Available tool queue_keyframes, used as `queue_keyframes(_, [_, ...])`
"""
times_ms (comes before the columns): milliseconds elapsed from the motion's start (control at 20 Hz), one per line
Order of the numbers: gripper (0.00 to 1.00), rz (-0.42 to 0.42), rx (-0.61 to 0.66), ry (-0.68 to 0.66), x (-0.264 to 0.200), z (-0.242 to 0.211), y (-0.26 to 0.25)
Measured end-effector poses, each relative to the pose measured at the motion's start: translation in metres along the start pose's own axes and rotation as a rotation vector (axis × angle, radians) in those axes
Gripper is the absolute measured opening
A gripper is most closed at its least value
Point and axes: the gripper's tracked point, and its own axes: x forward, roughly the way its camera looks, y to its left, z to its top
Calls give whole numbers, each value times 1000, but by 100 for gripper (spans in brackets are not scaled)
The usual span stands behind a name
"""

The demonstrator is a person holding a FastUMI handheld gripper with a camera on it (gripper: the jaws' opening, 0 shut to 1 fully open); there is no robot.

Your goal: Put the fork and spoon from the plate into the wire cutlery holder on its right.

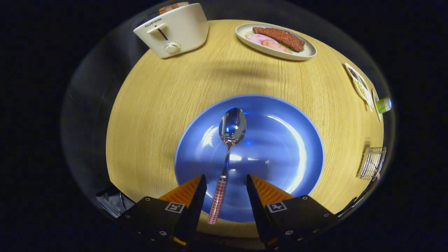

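A metal spoon (pixel 229 147) with a red-and-white checked handle lies on the blue plate (pixel 287 147), bowl pointing away from me. My gripper (pixel 225 182) hovers above the plate's near side, open, its fingers on either side of the checked handle without touching it. The wire cutlery holder (pixel 371 162) stands on the wooden table to the right of the plate, well beyond the right finger.
A white toaster (pixel 174 29) stands at the table's far left. A white oval plate of meat and sliced food (pixel 276 41) sits at the far side. Small dishes (pixel 360 85) and a green item (pixel 384 104) line the right edge. A dark object (pixel 112 204) lies near left.
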Motion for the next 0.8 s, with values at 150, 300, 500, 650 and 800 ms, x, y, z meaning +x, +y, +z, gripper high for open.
queue_keyframes(150, [50,-41,4,16,2,3,-7])
queue_keyframes(300, [25,-79,25,28,3,3,-16])
queue_keyframes(500, [7,-48,8,29,2,1,-15])
queue_keyframes(650, [5,-40,-2,-5,-9,1,-22])
queue_keyframes(800, [5,-21,21,-51,-32,4,-38])
